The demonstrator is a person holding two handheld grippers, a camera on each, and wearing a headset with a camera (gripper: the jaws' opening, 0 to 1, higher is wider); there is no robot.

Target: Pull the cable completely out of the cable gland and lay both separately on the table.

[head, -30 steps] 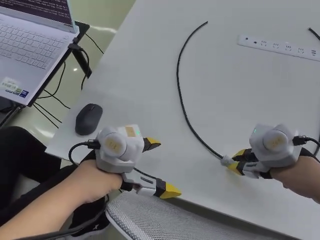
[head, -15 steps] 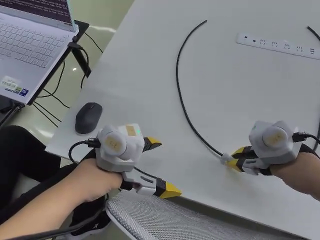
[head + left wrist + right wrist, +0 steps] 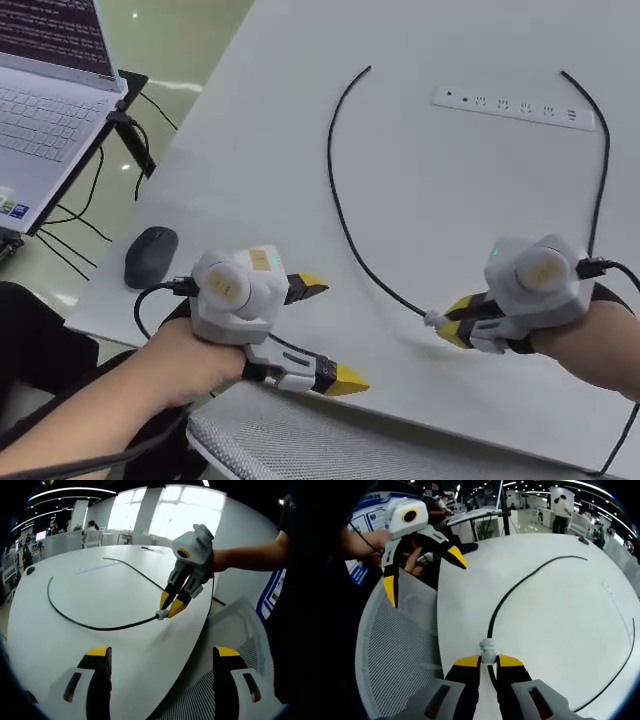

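The white counter covers most of the head view. An open laptop sits off its edge at the upper left, and a grey mesh chair is at the bottom. The black cable lies on the counter in a long arc from top centre down to the lower right. A white power strip lies at the upper right, well apart from the cable, and a dark mouse rests near the counter's left edge.

The left hand-held gripper is at lower centre, over the counter's edge, with its yellow-tipped jaws spread wide and nothing between them. The right hand-held gripper is at the lower right, narrowed onto the small white cable gland at the cable's near end.

From the head view the grip looks small. The right gripper view brings it close: at bottom centre the right hand-held gripper pinches the cable gland, which pokes out past the tips. The cable leaves its front and curves to the upper right, with a short black stretch running back between the jaws. The left hand-held gripper gapes at the upper left, above the chair.

The left gripper view gives the side angle. Its own jaws stand wide at the bottom, and the right hand-held gripper at centre points down, holding the cable gland just above the counter, where the cable trails left.
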